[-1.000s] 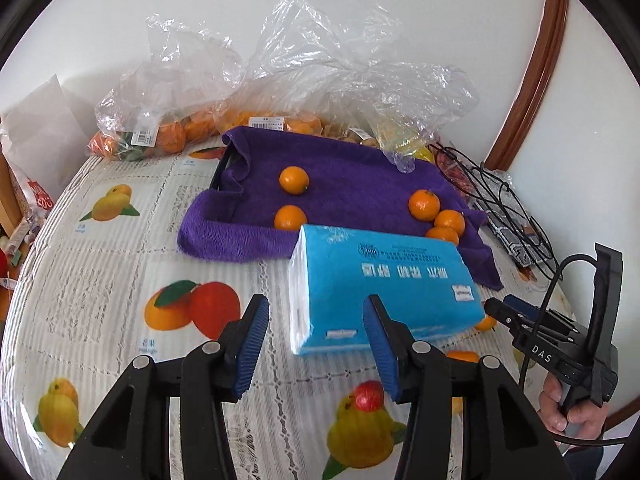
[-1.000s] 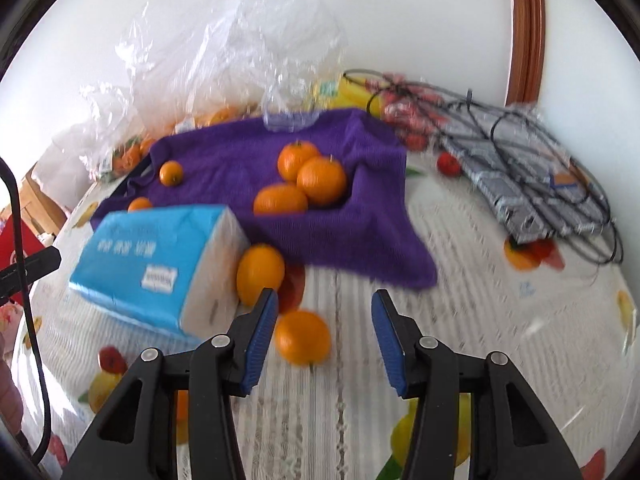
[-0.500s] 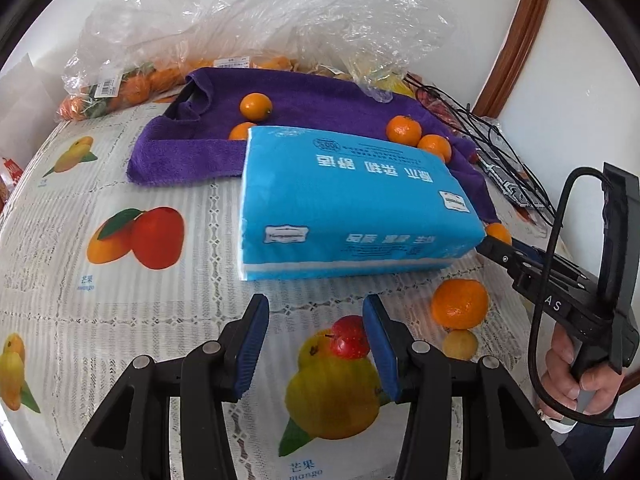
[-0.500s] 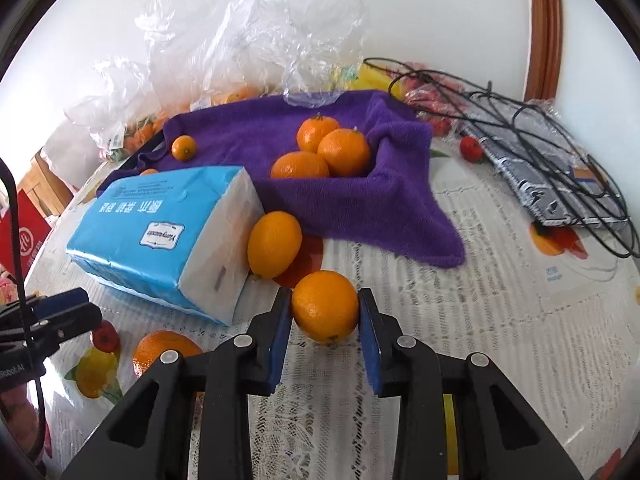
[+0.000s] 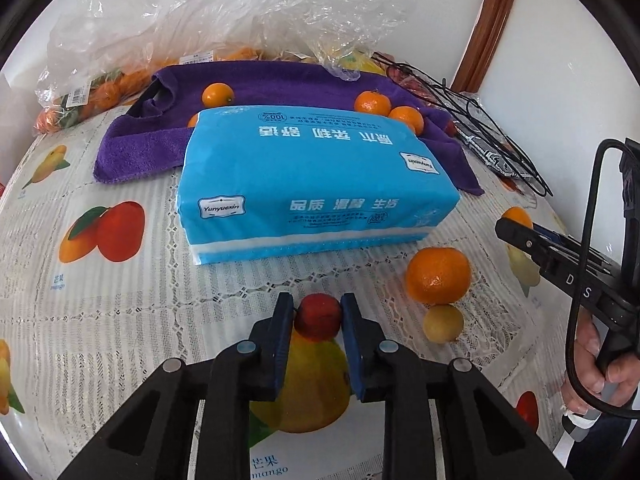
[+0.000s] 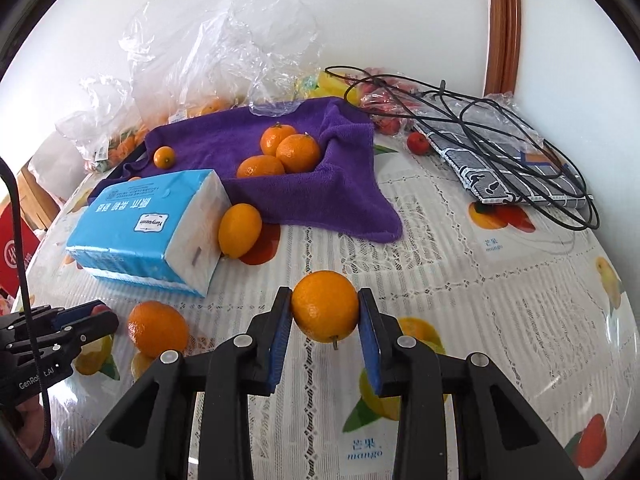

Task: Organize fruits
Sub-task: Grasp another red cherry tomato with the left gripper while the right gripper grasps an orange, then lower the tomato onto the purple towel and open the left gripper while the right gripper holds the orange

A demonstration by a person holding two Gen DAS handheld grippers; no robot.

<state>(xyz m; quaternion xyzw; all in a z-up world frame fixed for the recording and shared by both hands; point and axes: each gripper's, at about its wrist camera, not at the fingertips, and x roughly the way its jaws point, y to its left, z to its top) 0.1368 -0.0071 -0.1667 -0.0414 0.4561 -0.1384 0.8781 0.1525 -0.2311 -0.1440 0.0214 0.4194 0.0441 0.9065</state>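
My left gripper [image 5: 317, 319] is shut on a small red fruit [image 5: 318, 316], low over the tablecloth. My right gripper [image 6: 325, 312] is shut on an orange [image 6: 325, 306] and holds it above the table. A purple towel [image 6: 280, 184] at the back holds three oranges [image 6: 280, 150] at its right side and a smaller one [image 6: 164, 157] at its left. Loose on the table are an orange [image 5: 437, 276], an oval orange [image 6: 239, 230] by the tissue pack, and a small yellow fruit [image 5: 444, 323].
A blue tissue pack [image 5: 312, 176] lies between the towel and me. Clear plastic bags [image 5: 248, 12] with more fruit stand along the back wall. A black wire rack [image 6: 480, 116] on a patterned packet lies at the back right. A fruit-print cloth [image 6: 500, 300] covers the table.
My left gripper dropped toward the table and shut on the small red fruit. My right gripper shut on the orange and lifted it off the table, pulling back a little.
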